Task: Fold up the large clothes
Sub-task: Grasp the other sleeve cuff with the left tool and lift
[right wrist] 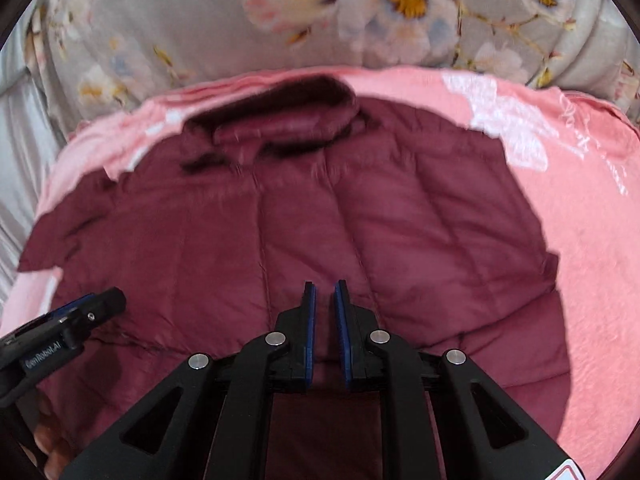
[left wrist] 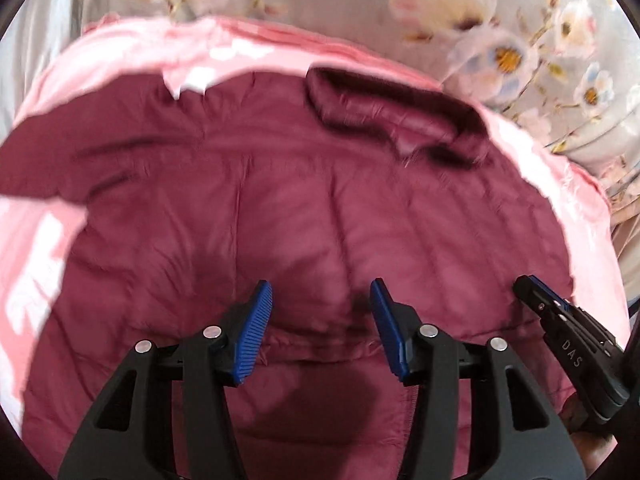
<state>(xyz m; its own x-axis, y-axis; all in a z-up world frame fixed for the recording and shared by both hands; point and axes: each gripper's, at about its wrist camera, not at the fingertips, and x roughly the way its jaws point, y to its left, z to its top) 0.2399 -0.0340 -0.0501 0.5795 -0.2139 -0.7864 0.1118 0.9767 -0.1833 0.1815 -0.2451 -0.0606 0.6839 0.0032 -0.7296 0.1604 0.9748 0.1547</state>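
Note:
A maroon quilted puffer jacket [left wrist: 304, 208] lies spread on a pink blanket [left wrist: 36, 272], its dark collar [left wrist: 396, 116] at the far end. It also shows in the right wrist view [right wrist: 320, 220], collar [right wrist: 280, 112] far. My left gripper [left wrist: 321, 300] is open and empty over the jacket's near hem. My right gripper [right wrist: 325, 300] has its jaws nearly closed with a narrow gap, nothing between them, above the jacket's lower middle. Each gripper shows in the other's view: the right one [left wrist: 560, 320], the left one [right wrist: 80, 320].
A grey floral quilt [right wrist: 360, 12] lies beyond the pink blanket [right wrist: 580, 240]. White printed patches mark the blanket [right wrist: 512, 128]. Grey bedding [right wrist: 16, 128] is at the far left.

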